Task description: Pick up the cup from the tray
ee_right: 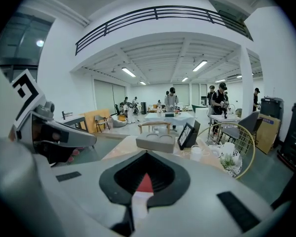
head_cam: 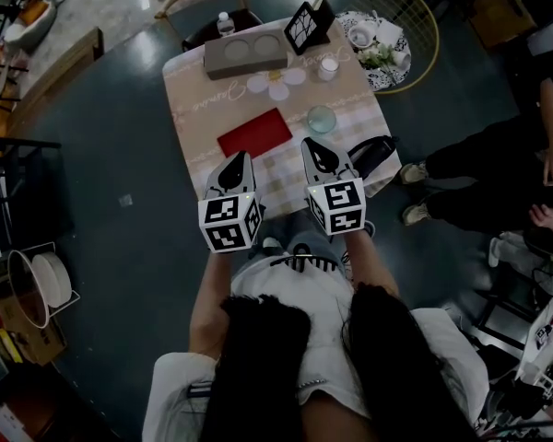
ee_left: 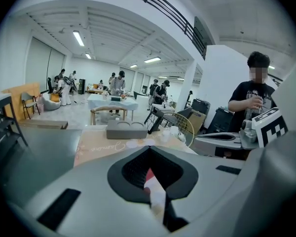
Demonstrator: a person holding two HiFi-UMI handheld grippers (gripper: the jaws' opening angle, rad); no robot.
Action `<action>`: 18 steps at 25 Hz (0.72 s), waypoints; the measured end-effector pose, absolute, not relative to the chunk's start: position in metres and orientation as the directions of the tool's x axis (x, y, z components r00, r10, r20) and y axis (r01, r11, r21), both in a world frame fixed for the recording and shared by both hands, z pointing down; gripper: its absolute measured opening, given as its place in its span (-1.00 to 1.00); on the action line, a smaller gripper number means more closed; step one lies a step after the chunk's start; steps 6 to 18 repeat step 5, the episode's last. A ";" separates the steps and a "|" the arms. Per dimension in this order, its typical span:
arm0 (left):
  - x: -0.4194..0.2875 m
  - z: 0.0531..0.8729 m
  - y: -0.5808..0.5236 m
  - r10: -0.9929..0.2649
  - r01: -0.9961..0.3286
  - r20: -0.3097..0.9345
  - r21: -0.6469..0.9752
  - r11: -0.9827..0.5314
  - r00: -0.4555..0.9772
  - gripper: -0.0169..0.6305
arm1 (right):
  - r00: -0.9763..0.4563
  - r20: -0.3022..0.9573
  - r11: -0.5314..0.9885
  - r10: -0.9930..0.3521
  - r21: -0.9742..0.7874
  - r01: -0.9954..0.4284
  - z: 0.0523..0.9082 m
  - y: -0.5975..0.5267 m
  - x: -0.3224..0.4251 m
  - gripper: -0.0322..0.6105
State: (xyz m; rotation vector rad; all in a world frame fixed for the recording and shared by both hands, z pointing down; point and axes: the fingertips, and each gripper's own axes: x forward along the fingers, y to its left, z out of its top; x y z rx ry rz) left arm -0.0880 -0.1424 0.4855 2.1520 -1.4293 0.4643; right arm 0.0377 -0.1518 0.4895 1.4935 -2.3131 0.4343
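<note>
From the head view: forearms stretched forward from the waist, holding the left gripper (head_cam: pixel 240 158) and the right gripper (head_cam: pixel 312 145) side by side above the near edge of the square table under a pale patterned cloth (head_cam: pixel 203 122). Noses tipped downward and toward the table's far side, marker cubes closest to the body. Jaws pressed together on both, with nothing clamped. Just ahead of the right nose, upright on the cloth, mouth up and axis vertical: a clear round glass cup (head_cam: pixel 321 119), beside a flat red rectangular mat (head_cam: pixel 254 133). Well beyond, at the far edge: a grey block-shaped tray with two round wells (head_cam: pixel 244 55), laid lengthwise across the table, and a small white cup (head_cam: pixel 328 68) upright just off its right end. Cannot tell whether anything sits in the wells.

From the left gripper view: jaws closed to a point, empty, aimed over the cloth at the tray (ee_left: pixel 126 130), well apart from it.

From the right gripper view: jaws likewise shut tip to tip, gripping nothing, pointing toward the tray (ee_right: pixel 155 143) and the white cup (ee_right: pixel 195 152), both far off.
</note>
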 end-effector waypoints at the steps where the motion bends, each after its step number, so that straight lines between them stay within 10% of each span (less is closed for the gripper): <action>1: -0.088 0.486 -0.141 -0.747 -0.922 0.540 0.229 -0.313 0.388 -0.92 | -0.383 0.451 0.402 -0.806 -0.058 -0.914 0.489 -0.150 0.037 -0.89; 18: -0.088 0.484 -0.136 -0.746 -0.920 0.538 0.230 -0.319 0.393 -0.92 | -0.377 0.455 0.400 -0.806 -0.050 -0.915 0.489 -0.144 0.039 -0.89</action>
